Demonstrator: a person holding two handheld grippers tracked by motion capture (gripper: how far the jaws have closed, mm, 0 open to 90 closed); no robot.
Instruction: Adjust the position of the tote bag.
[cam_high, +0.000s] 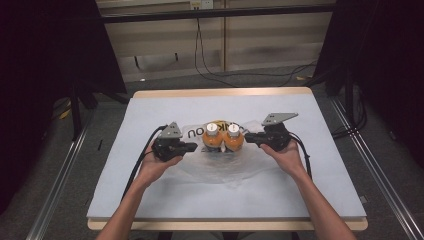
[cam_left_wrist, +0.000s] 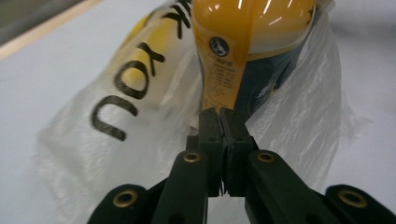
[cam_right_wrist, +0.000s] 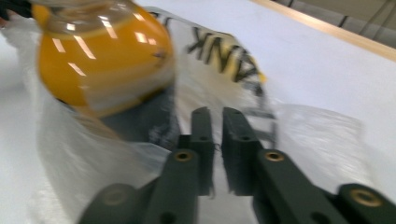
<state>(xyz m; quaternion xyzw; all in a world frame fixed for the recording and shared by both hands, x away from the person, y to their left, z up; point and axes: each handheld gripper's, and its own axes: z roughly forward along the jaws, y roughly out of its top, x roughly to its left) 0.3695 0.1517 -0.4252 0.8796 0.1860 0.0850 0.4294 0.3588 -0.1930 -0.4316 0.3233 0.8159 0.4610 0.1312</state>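
On the pale blue-grey covered table (cam_high: 150, 200), at its middle, lies a thin translucent white plastic bag printed with black letters (cam_high: 192, 133), and two round orange juice bottles with white caps stand upright inside it, side by side and touching: the left bottle (cam_high: 212, 137) and the right bottle (cam_high: 233, 137).

Left side: the left gripper (cam_high: 192, 147), held in the person's left hand (cam_high: 155, 162), sits just beside the bag's left edge. In the left gripper view its jaws stand pressed together with no gap at the tips, right at the bag film below a bottle's yellow label (cam_left_wrist: 222, 74). Whether a fold of film is pinched between them cannot be told; they read as clenched.

Right side: the right gripper (cam_high: 248, 138), in the person's right hand (cam_high: 289, 155), sits just beside the bag's right edge. In the right gripper view the jaws are drawn in with a narrow slit between the pads, and crumpled film (cam_right_wrist: 308, 135) lies around and beyond them. A grasp on the film is not confirmed; the frame is blurred.

Assessment: the step in hand appears to be taking hold of the bag's two sides around the bottles, either to lift the load or to draw the mouth up. Judged progress: bottles already bagged, carrying not yet secured.

Next move calls for a verified pinch on film at each side, then an even raise by both hands so that the bottles neither tip nor slide out.
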